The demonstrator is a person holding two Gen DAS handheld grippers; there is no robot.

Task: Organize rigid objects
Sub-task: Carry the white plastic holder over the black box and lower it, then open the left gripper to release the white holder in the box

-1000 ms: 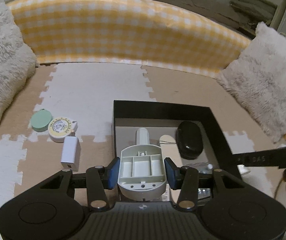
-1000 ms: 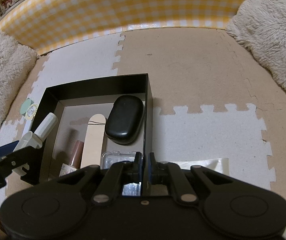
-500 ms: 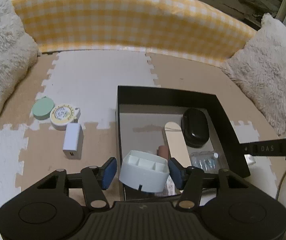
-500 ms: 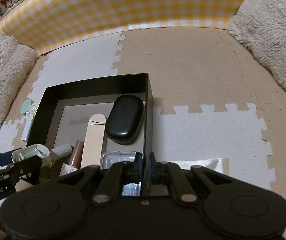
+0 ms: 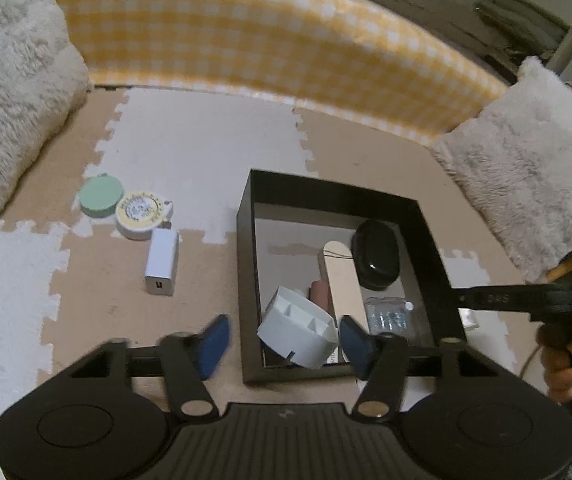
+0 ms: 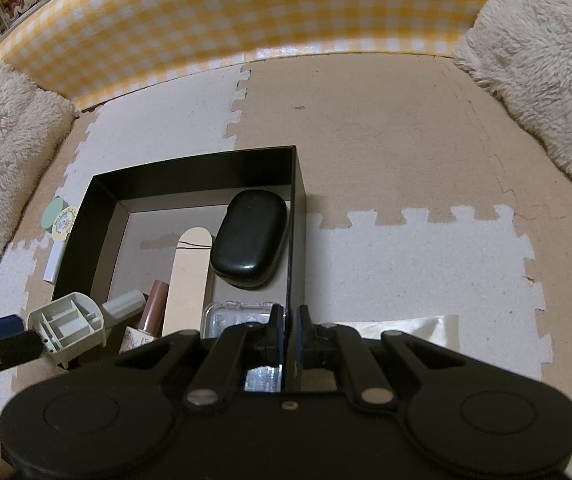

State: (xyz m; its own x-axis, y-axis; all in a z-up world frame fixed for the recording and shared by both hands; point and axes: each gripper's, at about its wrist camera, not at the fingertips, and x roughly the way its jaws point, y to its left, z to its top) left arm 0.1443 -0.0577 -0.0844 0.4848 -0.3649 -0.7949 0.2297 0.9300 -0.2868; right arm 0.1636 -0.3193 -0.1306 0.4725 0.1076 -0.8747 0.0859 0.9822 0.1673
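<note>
White plastic holder [image 5: 297,336] lies tilted in the black box's [image 5: 244,240] near left corner, beside a brown tube. It looks light, stiff and smooth; best gripped across its flat sides. Left gripper [image 5: 283,340] gapes wide, holding nothing. Right gripper [image 6: 291,334] pinches the box's right wall. No label is legible.

Left tool [image 5: 281,338]: its left blue pad [image 5: 214,344] is motion-blurred. The white compartmented plastic holder [image 5: 298,334] hides the near ends of the brown bottle [image 5: 320,292] and beige flat stick [image 5: 340,276]. Right wrist view: the black box wall [image 6: 71,248] hides most of the white rectangular charger [image 6: 53,262]; the label on the round yellow-rimmed tin [image 6: 63,222] is too small to read.
</note>
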